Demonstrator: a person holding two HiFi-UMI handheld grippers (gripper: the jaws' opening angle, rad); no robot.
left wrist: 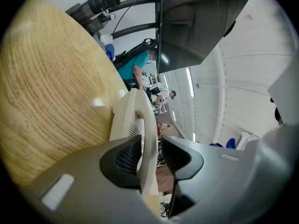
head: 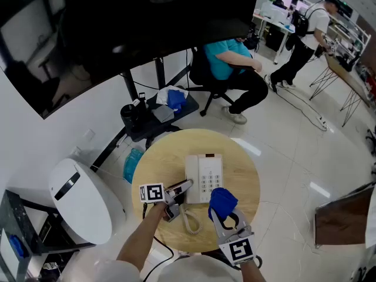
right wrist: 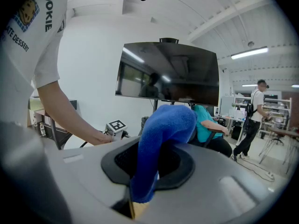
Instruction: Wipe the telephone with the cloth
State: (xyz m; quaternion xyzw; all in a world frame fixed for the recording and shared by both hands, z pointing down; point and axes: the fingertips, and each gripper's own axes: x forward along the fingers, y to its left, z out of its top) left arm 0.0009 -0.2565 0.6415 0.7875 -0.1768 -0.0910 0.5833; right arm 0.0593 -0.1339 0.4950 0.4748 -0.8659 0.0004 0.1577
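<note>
In the head view, a cream plastic telephone sits in the middle of a round wooden table. The left gripper is at the cream handset, by the telephone's left edge. The right gripper holds a soft blue cloth near the telephone's front corner.

In the left gripper view, the handset stands between the jaws. They are spread, and a gap shows beside one pad, so nothing is squeezed.

In the right gripper view, the jaws pinch the cloth, which flops over.

The telephone looks hard, smooth and light, so I think it may slide when rubbed. The handset's thin middle looks like the best place to hold.
</note>
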